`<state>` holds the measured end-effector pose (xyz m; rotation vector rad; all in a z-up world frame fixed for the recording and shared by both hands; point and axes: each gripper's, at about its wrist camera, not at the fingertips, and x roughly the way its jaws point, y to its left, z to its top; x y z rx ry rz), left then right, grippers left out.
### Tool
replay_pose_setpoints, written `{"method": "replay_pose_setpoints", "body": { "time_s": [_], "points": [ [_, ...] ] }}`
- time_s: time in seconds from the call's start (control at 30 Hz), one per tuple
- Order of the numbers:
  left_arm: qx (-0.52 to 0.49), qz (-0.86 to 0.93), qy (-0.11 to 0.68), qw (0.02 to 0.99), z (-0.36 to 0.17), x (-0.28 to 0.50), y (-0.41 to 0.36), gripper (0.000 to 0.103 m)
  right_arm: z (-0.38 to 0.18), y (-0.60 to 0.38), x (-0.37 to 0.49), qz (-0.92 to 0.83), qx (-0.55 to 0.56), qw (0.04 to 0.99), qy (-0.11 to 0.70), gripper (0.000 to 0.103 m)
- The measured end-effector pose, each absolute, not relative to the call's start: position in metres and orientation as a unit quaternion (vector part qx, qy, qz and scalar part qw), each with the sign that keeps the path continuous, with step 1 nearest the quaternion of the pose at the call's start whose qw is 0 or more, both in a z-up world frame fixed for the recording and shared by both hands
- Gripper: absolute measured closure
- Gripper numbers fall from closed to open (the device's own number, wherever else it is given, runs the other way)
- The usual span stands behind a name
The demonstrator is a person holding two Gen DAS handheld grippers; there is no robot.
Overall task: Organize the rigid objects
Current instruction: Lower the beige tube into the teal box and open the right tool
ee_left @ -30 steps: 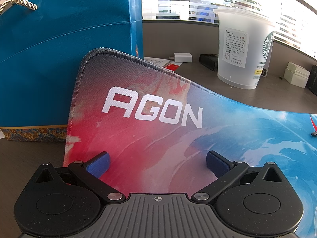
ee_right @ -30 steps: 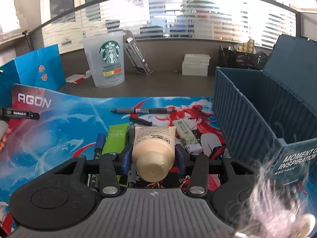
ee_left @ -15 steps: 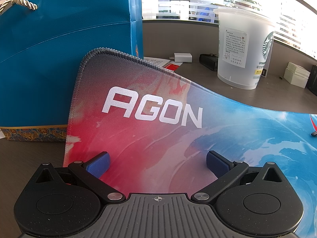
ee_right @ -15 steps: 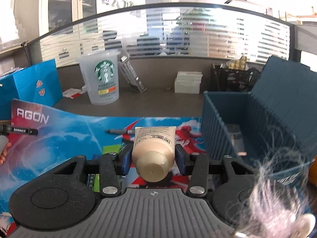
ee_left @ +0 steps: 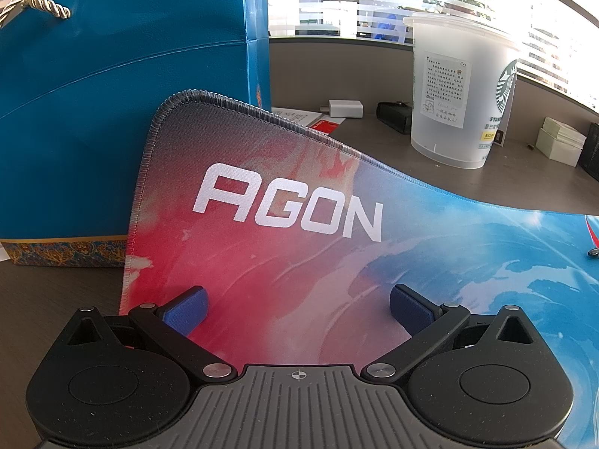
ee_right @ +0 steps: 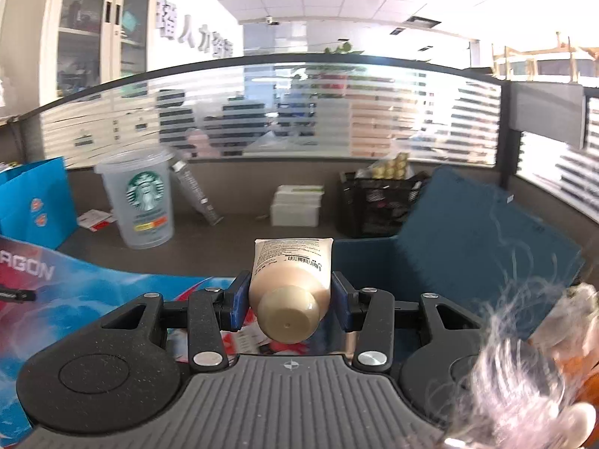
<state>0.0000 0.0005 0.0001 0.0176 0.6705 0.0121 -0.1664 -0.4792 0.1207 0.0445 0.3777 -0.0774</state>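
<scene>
- The right gripper [ee_right: 290,301] pinches a beige cream tube [ee_right: 290,280] between its blue pads, cap end toward the camera and crimped end pointing away; the tube hangs clear of the desk.
- Just beyond and to the right of the tube stands the dark blue storage box [ee_right: 468,247], its lid tipped back. The tube is not yet inside, so this item looks to be mid-carry, with the drop into the box left to do.
- What the box already holds cannot be seen from this angle, and the mat beneath the gripper is mostly hidden, so how many items are left cannot be told.
- The left gripper [ee_left: 297,308] has its jaws spread wide with nothing between them, low over the near left corner of the AGON desk mat [ee_left: 284,254], pointing down at the fabric.
- Past the mat's far edge stand a blue gift bag [ee_left: 123,112] and a clear Starbucks cup [ee_left: 460,93]; neither is being handled.
- The right gripper points only slightly downward, toward the box's near wall.
</scene>
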Motion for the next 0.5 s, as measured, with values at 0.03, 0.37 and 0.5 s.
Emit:
{"method": "replay_pose_setpoints", "body": {
  "time_s": [0.03, 0.37, 0.5],
  "points": [
    [0.009, 0.006, 0.329, 0.944, 0.0, 0.0, 0.001, 0.0, 0.121, -0.484, -0.165, -0.043, 0.022, 0.981, 0.189, 0.061],
    [0.009, 0.006, 0.329, 0.944, 0.0, 0.0, 0.0, 0.0, 0.11, -0.518, -0.14, -0.076, 0.024, 0.971, 0.225, 0.061],
    [0.009, 0.006, 0.329, 0.944, 0.0, 0.0, 0.001, 0.0, 0.102, -0.522, -0.13, -0.081, 0.019, 0.968, 0.236, 0.061]
  ]
}}
